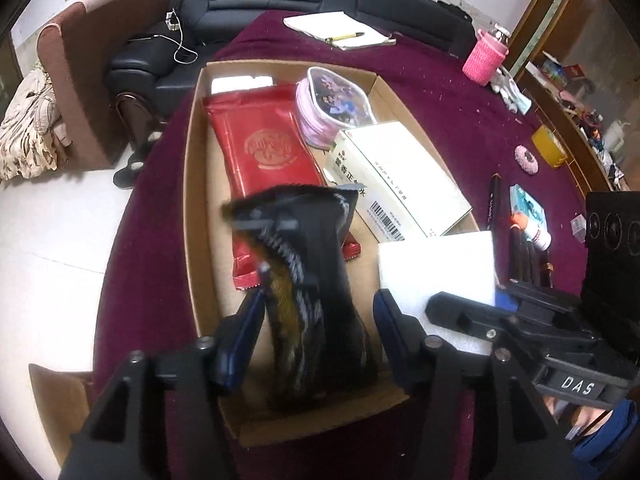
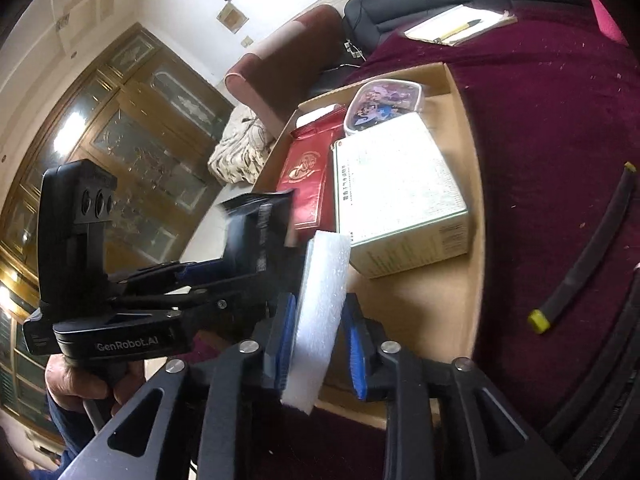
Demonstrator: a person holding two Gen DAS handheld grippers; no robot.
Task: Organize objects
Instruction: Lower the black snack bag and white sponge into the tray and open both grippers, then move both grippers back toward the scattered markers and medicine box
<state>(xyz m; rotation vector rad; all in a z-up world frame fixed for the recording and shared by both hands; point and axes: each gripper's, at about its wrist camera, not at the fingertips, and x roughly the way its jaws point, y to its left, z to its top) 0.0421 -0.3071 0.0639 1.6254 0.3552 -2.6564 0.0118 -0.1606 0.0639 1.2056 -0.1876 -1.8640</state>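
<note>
While both of my claws hang over the near end of the cardboard box (image 1: 191, 184), I judge the step in hand to be letting go cleanly so each piece settles flat inside. My left gripper (image 1: 316, 332) stands spread, its blue pads clear on both sides of the black snack packet (image 1: 308, 280), which looks blurred and seems to be dropping or resting loose, its far end lying over the red packet (image 1: 260, 148). My right gripper (image 2: 316, 340) has its jaws parted around the white foam block (image 2: 320, 316); the left pad looks close against it and the right pad shows a gap, so I read it as released or nearly so, though I cannot be sure it is fully free. To do this well I would keep both claws wide, lift straight up without brushing the packet or tipping the foam, which stands on edge at the box's near rim and could fall outward onto the maroon tablecloth (image 2: 560, 120). The box holds the red packet along its left side, a pink zip pouch (image 1: 332, 104) at the far end, and a white and green carton (image 1: 400, 176) on the right, with the foam just in front of it. Pens and small bits lie out on the cloth, yet to be gathered.
</note>
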